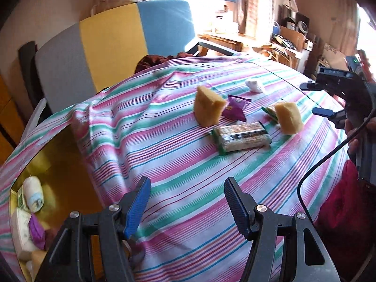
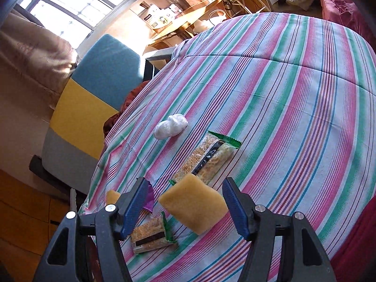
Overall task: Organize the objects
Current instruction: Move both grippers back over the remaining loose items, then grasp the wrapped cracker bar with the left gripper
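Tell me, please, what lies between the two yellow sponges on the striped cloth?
In the left wrist view, a purple packet lies between the left sponge and the right sponge, with a cracker pack just in front of the gap.

Box (image 1: pixel 58 150) contents blurred (1 purple packet (image 1: pixel 36 233))

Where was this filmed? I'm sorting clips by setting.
Likely a lived-in home room: a pink-and-green striped cloth covers the surface, curtains hang by a sunny window, and a cluttered wooden desk stands behind.
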`<state>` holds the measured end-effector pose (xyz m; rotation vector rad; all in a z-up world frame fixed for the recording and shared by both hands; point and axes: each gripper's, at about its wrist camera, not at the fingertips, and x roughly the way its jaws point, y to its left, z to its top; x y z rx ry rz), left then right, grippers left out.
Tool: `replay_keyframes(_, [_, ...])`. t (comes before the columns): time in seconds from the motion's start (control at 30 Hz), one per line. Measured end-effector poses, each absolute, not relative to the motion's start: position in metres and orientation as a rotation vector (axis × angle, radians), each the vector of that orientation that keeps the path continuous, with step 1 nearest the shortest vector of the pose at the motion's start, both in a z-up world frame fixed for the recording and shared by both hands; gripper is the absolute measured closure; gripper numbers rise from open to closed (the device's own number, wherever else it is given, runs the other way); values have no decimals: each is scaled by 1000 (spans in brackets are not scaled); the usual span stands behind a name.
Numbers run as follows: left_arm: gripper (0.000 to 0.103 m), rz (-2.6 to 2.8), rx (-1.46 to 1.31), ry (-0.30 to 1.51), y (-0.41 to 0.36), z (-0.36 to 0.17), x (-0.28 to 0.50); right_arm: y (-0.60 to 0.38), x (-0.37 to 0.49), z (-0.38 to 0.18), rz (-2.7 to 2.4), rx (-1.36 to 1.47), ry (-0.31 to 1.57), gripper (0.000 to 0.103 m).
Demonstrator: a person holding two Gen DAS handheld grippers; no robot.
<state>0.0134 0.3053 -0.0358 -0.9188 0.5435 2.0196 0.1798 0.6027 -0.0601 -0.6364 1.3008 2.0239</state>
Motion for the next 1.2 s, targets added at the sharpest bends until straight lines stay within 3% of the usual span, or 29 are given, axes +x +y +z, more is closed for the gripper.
replay_keyframes(0.63, [20, 1630, -692, 928, 458, -82, 16, 605, 172, -69, 2051, -668, 1395, 36])
replay_keyframes(0.83, [14, 1581, -711, 933, 478, -96, 9, 608, 172, -72, 2038, -669, 1412, 35])
replay_keyframes(0.9, [18, 1566, -753, 911, 477, -103, 8, 609, 171, -73, 2036, -676, 1413, 35])
replay_keyframes(1.03, [48, 1567, -807, 822, 463, -102, 10, 608, 170, -74, 2029, -687, 1404, 35])
replay_keyframes(1.2, [53, 1624, -842, 774, 431, -99, 26, 607, 165, -74, 2023, -730, 1367, 35])
